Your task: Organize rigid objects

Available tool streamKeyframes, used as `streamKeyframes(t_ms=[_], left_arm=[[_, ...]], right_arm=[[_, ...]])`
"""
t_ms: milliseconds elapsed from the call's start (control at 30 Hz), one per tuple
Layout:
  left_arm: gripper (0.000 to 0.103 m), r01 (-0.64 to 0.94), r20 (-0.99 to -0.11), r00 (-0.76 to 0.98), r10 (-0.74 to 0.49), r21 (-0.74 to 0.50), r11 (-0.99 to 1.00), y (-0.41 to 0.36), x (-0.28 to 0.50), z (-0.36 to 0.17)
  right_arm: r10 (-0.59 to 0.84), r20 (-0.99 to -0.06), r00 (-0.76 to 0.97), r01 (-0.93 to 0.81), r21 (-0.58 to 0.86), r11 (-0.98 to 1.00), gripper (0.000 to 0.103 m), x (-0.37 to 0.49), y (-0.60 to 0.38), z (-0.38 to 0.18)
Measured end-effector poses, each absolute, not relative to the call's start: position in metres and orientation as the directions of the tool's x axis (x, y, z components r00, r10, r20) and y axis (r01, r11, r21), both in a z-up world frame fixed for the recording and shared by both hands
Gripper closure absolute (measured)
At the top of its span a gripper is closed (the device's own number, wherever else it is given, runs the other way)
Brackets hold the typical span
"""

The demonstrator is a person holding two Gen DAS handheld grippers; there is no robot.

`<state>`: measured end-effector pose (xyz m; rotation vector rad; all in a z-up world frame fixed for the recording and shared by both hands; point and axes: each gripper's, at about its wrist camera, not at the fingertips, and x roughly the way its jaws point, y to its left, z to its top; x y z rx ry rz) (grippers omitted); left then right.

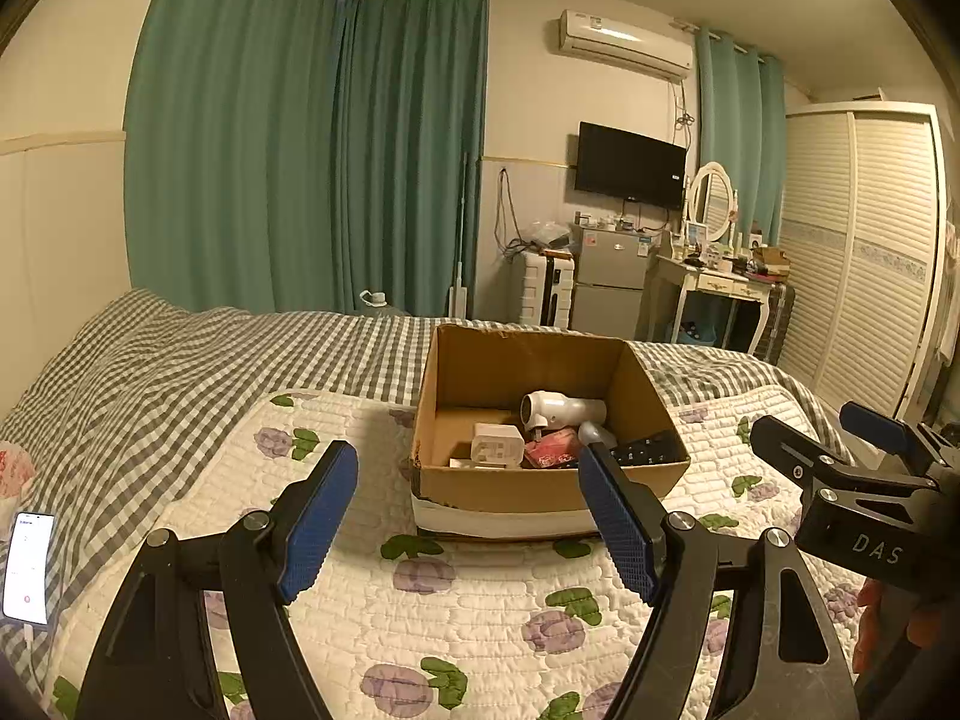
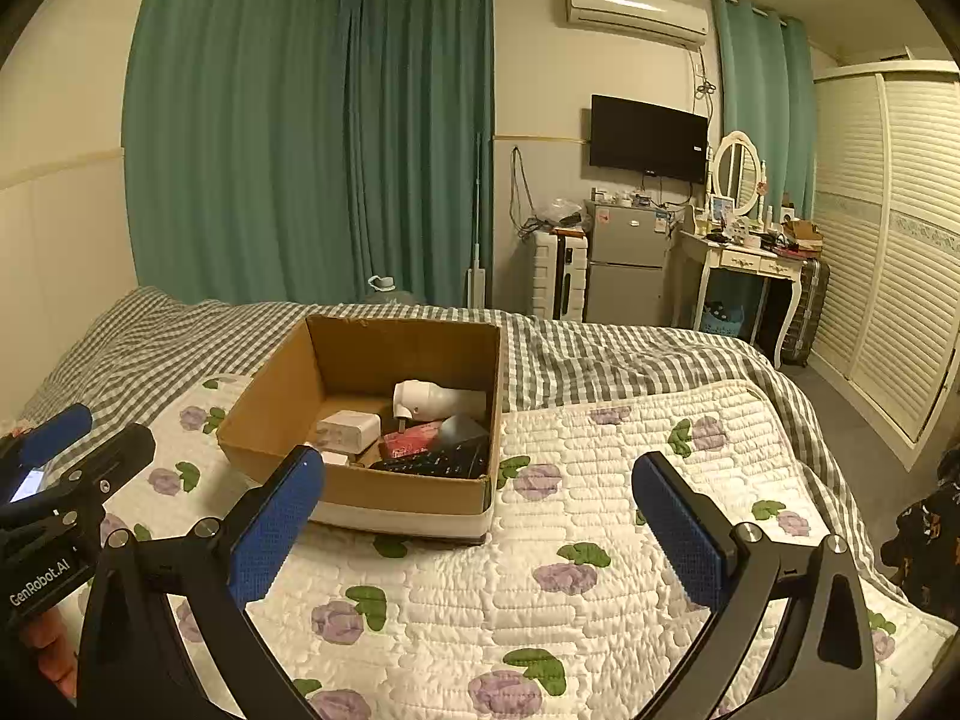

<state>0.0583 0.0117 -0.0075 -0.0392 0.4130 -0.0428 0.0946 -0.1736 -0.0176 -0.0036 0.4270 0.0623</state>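
A cardboard box [image 1: 474, 372] [image 2: 282, 402] sits on the quilted floral blanket [image 1: 480, 612] [image 2: 600, 480] on the bed. Inside lie a white hair dryer [image 1: 561, 408] [image 2: 438, 399], a white charger block [image 1: 497, 445] [image 2: 348, 429], a red packet [image 1: 549, 450] [image 2: 408, 441], a grey rounded item [image 1: 597, 433] [image 2: 462, 427] and a black remote [image 1: 645, 450] [image 2: 438, 462]. My left gripper [image 1: 468, 516] is open and empty in front of the box. My right gripper [image 2: 480, 522] is open and empty, right of the box's near corner. Each gripper shows in the other's view, the right [image 1: 840, 450] and the left [image 2: 66, 450].
A lit phone [image 1: 27, 567] lies at the bed's left edge. A grey checked bedsheet [image 1: 180, 360] covers the far bed. Beyond stand a small fridge [image 1: 612, 282], a dressing table [image 1: 714, 288], a white wardrobe [image 1: 864, 252] and green curtains [image 1: 300, 150].
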Motion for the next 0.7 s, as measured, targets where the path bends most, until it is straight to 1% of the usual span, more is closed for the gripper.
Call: streamKeyframes(t_ms=[700], left_arm=[[0.024, 0.037, -0.401, 0.914, -0.052, -0.046, 0.998, 0.0115, 0.0578, -0.0076]], right_arm=[[0.061, -0.421, 0.905, -0.066, 0.003, 0.998, 0.0, 0.0955, -0.1719, -0.0165]])
